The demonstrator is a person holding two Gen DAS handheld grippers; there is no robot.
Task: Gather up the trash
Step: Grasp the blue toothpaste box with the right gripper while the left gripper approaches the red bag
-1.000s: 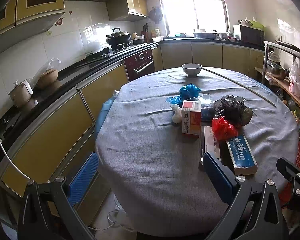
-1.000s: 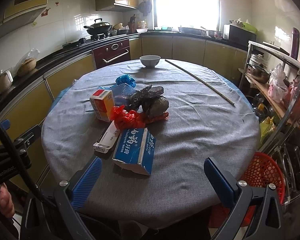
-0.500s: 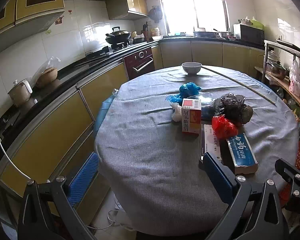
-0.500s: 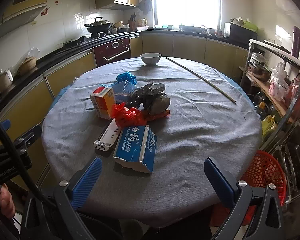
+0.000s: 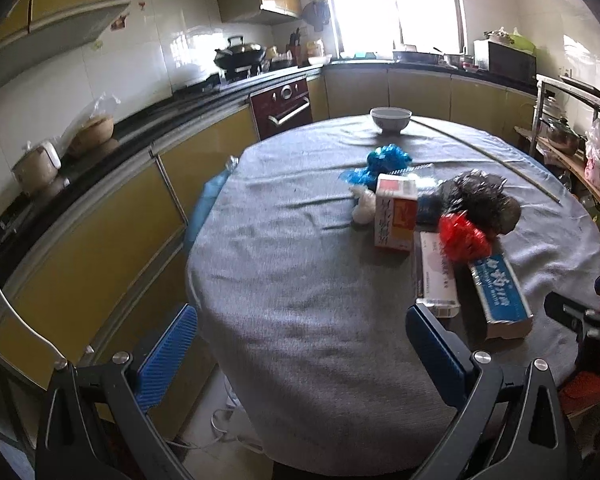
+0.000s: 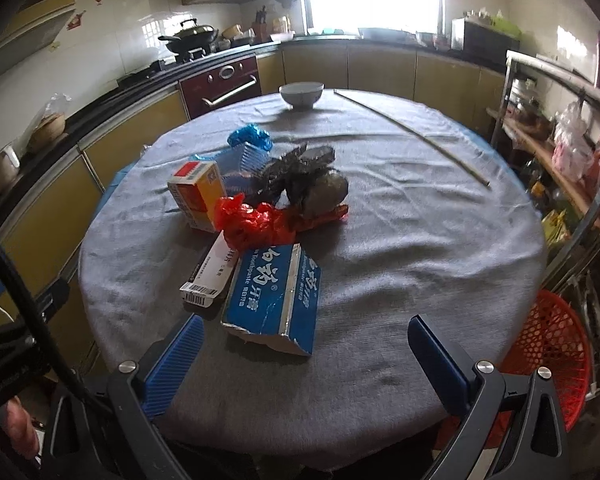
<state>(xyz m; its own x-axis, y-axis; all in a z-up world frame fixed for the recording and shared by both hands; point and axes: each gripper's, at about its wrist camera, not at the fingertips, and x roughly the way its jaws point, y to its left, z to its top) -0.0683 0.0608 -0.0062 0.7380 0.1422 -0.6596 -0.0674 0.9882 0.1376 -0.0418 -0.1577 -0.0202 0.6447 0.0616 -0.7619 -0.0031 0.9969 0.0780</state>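
Trash is being seen heaped near the middle of a round table draped in grey cloth [image 6: 420, 248]: a blue toothpaste carton [image 6: 274, 294] is lying nearest, with a long white barcoded box [image 6: 210, 274] touching its left side. Behind these, a crumpled red plastic bag [image 6: 256, 220] is being pressed against a black and grey crumpled plastic bag [image 6: 308, 178], and an upright orange and white carton [image 6: 198, 194] is standing just left of the red bag. A blue crinkled wrapper [image 6: 250, 138] is lying farther back. In the left wrist view a small white wad [image 5: 362, 208] is shown just left of the orange and white carton.

Open cloth is being left to the right and along the near edge of the table, while a white ceramic bowl [image 6: 301, 94] is sitting at the far edge and a thin long stick [image 6: 412, 136] is lying across the far right. A red mesh plastic basket [image 6: 548, 356] is standing low beside the table's near right edge.

The right gripper [image 6: 300, 364] is being held above the near edge, its blue pads [image 6: 172, 364] spread wide with nothing between them; the toothpaste carton is lying just beyond them, untouched. The left gripper [image 5: 300, 352] is being held at the near left edge, spread equally wide and holding nothing, with the white barcoded box just beyond its right pad.
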